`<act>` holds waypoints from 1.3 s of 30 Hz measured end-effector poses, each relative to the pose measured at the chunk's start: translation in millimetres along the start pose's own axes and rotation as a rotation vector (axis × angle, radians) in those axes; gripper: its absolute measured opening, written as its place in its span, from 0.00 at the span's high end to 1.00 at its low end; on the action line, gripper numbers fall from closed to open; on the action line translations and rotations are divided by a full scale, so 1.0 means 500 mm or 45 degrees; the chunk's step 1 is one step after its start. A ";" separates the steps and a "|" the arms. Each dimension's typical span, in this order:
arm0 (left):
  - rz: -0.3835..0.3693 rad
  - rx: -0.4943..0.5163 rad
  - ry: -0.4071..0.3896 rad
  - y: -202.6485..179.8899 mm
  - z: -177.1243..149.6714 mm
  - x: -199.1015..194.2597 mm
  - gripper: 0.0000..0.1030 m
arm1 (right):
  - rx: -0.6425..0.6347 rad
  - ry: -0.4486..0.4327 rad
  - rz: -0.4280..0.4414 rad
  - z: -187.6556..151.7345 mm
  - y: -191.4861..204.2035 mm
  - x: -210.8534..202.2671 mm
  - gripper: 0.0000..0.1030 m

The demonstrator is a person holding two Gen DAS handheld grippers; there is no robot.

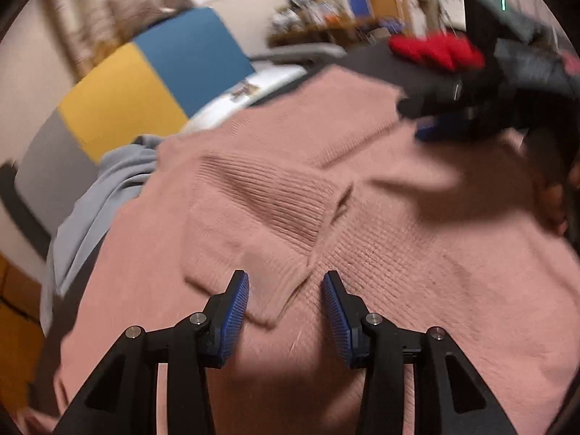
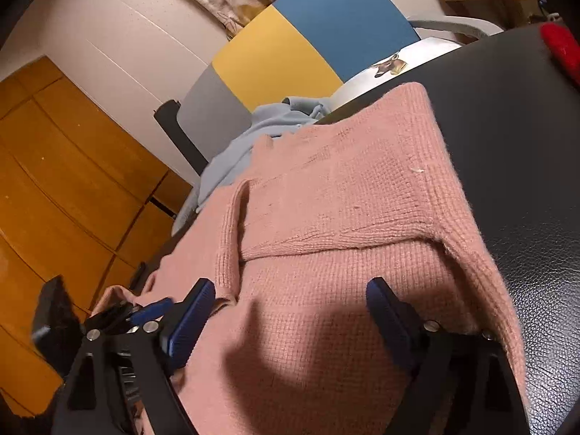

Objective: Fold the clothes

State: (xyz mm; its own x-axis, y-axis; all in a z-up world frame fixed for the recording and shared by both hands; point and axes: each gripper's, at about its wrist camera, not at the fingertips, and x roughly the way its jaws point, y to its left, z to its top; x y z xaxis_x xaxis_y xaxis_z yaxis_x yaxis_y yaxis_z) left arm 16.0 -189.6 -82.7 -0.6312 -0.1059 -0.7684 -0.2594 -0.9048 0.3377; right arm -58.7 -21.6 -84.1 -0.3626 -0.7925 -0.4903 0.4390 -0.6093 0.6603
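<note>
The pink knit sweater (image 2: 344,217) lay partly folded on the black table (image 2: 525,145), one sleeve (image 1: 261,217) turned in across its body; a final fold probably remained. Beyond it, a grey-blue garment (image 2: 235,156) waited by the chair (image 2: 290,47). The left gripper (image 1: 285,306) and right gripper (image 2: 290,317) hovered over the sweater, jaws apart, holding nothing. No containers showed.

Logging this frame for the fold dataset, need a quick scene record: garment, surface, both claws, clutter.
garment: pink knit sweater, partly folded, a sleeve laid across the body
surface: black leather-look tabletop
left claw: open, over the ribbed cuff, nothing gripped
right claw: open wide, over the sweater, nothing gripped
other clothes: light blue garment at the table's far edge; red item on the table
background: chair with grey, yellow and blue back
</note>
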 end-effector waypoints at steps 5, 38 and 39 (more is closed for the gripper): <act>-0.021 -0.126 0.041 0.040 0.022 0.029 0.48 | 0.024 -0.025 0.059 -0.001 -0.017 -0.013 0.16; -0.851 -1.673 -0.214 0.464 -0.184 0.054 0.96 | -0.005 -0.010 0.052 -0.007 -0.010 0.001 0.11; -0.868 -1.657 -0.263 0.466 -0.168 0.033 0.96 | -0.004 -0.006 0.048 -0.006 -0.010 0.000 0.10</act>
State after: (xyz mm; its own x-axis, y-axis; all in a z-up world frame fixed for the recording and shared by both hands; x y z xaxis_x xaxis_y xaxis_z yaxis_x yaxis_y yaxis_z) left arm 6.8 -436.8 -62.5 -0.7790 0.4383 -0.4483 0.2099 -0.4914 -0.8453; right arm -58.7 -18.8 -89.0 -0.3496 -0.8149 -0.4623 0.4553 -0.5791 0.6763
